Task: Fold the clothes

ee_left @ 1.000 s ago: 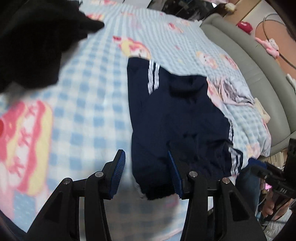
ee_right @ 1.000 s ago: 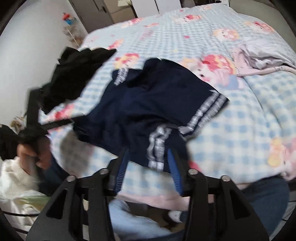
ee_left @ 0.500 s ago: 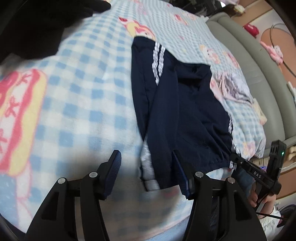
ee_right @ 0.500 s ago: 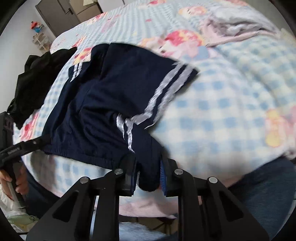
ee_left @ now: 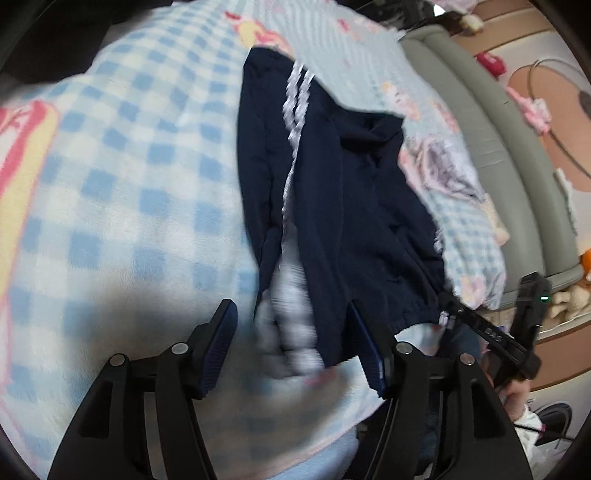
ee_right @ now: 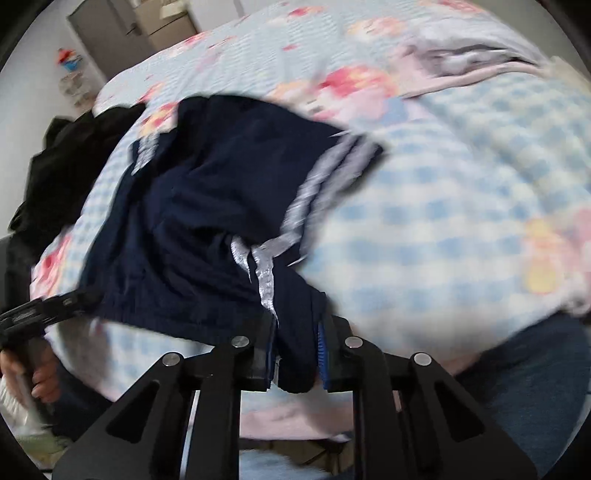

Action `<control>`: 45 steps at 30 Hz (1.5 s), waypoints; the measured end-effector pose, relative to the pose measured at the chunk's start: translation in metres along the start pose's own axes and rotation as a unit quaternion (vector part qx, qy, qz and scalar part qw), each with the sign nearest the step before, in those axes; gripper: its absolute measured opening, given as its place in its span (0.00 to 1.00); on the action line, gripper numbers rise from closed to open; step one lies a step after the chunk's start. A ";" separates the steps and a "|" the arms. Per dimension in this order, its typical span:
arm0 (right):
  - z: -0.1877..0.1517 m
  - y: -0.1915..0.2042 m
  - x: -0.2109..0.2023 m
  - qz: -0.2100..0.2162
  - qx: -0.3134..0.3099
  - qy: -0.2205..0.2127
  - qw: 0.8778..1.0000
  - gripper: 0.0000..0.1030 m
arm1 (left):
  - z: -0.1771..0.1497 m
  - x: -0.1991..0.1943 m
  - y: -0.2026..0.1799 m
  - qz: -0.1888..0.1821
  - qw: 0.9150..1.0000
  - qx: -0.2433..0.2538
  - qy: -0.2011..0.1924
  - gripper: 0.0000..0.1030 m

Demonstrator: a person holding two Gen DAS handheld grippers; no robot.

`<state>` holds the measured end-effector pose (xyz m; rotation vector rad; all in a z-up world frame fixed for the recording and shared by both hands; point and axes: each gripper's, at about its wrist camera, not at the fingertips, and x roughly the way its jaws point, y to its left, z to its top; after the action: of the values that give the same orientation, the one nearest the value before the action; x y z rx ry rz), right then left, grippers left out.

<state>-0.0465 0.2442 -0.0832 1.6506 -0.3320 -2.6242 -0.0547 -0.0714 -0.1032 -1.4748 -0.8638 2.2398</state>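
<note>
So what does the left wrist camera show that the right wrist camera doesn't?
Only the left wrist view shows the grey padded bed edge and the left gripper, its fingers opening astride the shorts' corner without pressing it. Only the right wrist view shows the grey door and the right gripper pinching the waistband. Both show the navy shorts, the checked blanket and the crumpled pale garment.

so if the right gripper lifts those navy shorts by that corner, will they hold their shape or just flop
Probably flop: the navy shorts already lie creased and bunched on the checked blanket, and their corner is crumpled where the right gripper pinches it. They look thin, so likely light. The fabric has a slight sheen, so it may slip from a shallow pinch.
</note>
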 end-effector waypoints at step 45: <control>0.108 0.054 -0.167 0.114 -0.079 -0.239 0.961 0.05 | 0.083 -0.141 -0.135 0.041 0.970 0.150 -0.189 0.12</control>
<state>-0.0741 0.2313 0.1208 0.8591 -0.2885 -2.7486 -0.0798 -0.0732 0.1071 -0.9814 -0.5340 2.6241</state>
